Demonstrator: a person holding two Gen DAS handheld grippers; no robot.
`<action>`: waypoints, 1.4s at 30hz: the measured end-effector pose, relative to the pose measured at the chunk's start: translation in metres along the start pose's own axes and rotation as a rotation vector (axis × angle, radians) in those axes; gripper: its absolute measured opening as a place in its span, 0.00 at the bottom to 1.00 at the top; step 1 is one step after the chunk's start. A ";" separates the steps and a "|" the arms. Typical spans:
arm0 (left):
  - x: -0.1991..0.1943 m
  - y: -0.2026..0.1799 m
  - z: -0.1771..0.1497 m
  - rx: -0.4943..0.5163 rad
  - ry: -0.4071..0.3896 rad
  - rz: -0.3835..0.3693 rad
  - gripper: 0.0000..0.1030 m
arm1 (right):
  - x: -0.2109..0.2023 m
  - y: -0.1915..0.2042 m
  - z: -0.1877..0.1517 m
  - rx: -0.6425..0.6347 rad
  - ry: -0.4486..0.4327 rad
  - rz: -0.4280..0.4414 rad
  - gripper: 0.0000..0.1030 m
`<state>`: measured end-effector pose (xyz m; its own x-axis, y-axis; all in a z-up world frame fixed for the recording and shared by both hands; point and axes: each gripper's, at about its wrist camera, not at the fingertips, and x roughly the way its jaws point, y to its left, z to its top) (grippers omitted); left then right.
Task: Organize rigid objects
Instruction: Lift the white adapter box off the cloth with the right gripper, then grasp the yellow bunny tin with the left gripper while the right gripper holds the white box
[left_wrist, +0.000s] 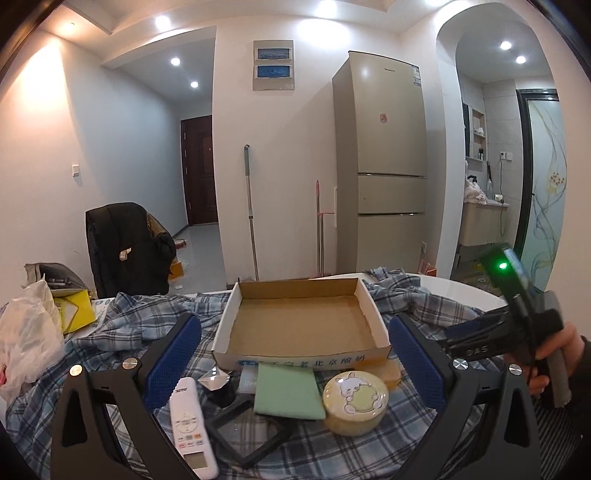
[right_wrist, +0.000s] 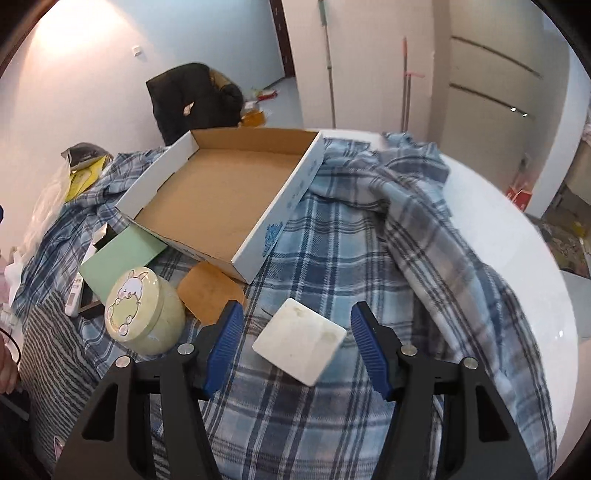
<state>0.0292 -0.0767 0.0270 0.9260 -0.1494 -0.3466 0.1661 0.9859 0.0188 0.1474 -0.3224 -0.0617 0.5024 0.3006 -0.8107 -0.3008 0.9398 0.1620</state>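
My left gripper (left_wrist: 294, 325) stands open and wide, with nothing between its fingers. Beyond it lies an empty cardboard box tray (left_wrist: 303, 328). In front of the tray lie a green square pad (left_wrist: 284, 391), a round rabbit tin (left_wrist: 354, 402), a white remote (left_wrist: 190, 424), a black frame (left_wrist: 251, 439) and a brown coaster (left_wrist: 389, 371). My right gripper (right_wrist: 295, 314) points down at a white square tile (right_wrist: 299, 341) on the plaid cloth. The tile sits between the blue pads (right_wrist: 225, 343), with a small gap on each side. The tray (right_wrist: 295, 192) is up and left of it.
A plaid cloth (right_wrist: 351, 240) covers the white round table (right_wrist: 517, 258). A plastic bag (left_wrist: 26, 332) and yellow box (left_wrist: 75, 310) sit at the left. A hand (left_wrist: 550, 354) holds the right gripper's handle (left_wrist: 524, 321). A chair with a black jacket (left_wrist: 125, 243) stands behind.
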 end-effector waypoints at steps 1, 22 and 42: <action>0.002 0.000 -0.001 -0.005 0.004 -0.003 1.00 | 0.004 -0.001 0.001 0.004 0.009 0.004 0.58; 0.023 0.016 -0.032 -0.079 0.107 -0.015 1.00 | 0.015 0.027 -0.020 -0.010 0.119 -0.111 0.59; 0.022 0.018 -0.031 -0.080 0.111 0.018 1.00 | 0.007 0.032 -0.039 0.032 0.084 -0.092 0.42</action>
<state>0.0422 -0.0597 -0.0092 0.8845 -0.1267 -0.4491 0.1182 0.9919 -0.0471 0.1098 -0.2969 -0.0842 0.4565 0.1995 -0.8670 -0.2299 0.9679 0.1017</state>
